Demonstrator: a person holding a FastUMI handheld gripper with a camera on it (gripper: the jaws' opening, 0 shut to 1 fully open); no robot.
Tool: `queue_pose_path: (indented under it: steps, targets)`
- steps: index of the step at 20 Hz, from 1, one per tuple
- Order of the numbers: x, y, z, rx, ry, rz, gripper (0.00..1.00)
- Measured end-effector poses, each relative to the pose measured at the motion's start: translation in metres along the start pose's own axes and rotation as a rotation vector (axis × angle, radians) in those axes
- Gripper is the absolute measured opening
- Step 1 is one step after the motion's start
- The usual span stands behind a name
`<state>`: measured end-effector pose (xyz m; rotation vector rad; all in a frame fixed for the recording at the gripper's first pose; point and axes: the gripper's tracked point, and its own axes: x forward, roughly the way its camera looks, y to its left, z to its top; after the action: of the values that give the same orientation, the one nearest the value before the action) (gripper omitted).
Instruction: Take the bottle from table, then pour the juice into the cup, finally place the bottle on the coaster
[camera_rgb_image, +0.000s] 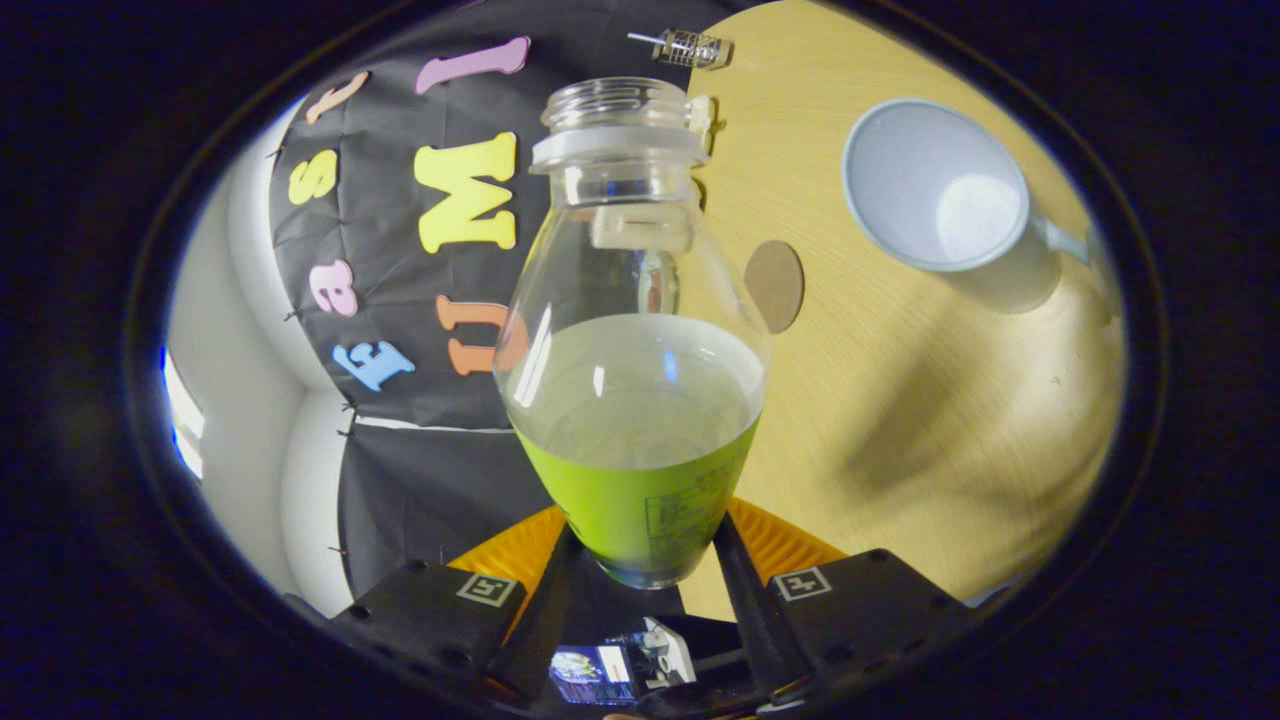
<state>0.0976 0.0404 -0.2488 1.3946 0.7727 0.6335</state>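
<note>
The gripper (640, 545) is clamped on the bottle (635, 330): both fingers press against its lower body, one on each side of the green label band, and the bottle fills the gap between them. It is a clear bottle with a wide threaded neck and no cap on; a pale ring sits just under the threads. The juice (635, 400) inside is a cloudy, pale greenish liquid, and its surface lies about halfway up the body — level across the bottle as seen from the gripper, well below the neck.

Taking the bottle as the landmark, the wooden table (900, 400) spreads out beyond and to one side of it, tilted in this view. The coaster (774, 285) is a small round brown disc lying flat on the table just beside the bottle's shoulder; it is bare. Farther out on the same side, well apart from the bottle, is the cup (935, 185) — a pale mug with its mouth turned toward the camera and its handle on the side away from the bottle. Its inside looks pale and dry, though a bright reflection makes that hard to judge. Past the bottle's mouth, at the table's far edge, lies a small metal wire object (690, 47), too small to identify.
</note>
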Motion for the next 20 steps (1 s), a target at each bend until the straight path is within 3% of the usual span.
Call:
queue_pose_path:
  steps: [20]
  targets:
    - [-0.007,0.033,0.008,0.202,0.049,0.185,0.78]
